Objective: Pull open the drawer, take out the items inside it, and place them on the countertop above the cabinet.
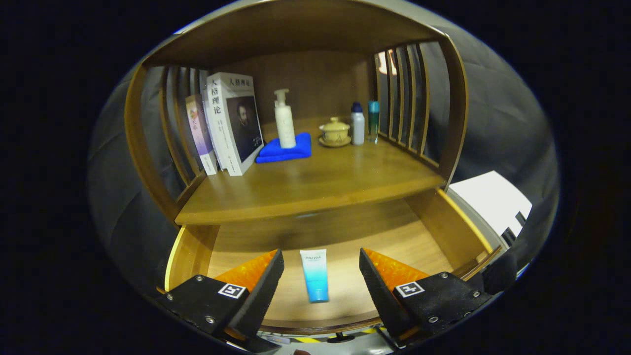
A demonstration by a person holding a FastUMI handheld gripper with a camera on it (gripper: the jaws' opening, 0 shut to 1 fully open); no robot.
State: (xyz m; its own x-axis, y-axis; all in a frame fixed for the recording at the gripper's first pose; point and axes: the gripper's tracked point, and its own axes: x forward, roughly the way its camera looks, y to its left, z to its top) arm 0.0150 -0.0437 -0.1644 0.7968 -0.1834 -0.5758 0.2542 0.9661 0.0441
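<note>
You're holding gripper (321,276) spread wide over open drawer (443,229); tube (315,274) lying flat between fingers, untouched. Countertop (315,185) sitting just beyond.

The upright book (231,123) reads 人格理论 (print on the tube (314,273) too blurred).

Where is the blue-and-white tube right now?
The tube lies flat on the open drawer's floor, between the open gripper's fingers without touching them, below the countertop.
</note>
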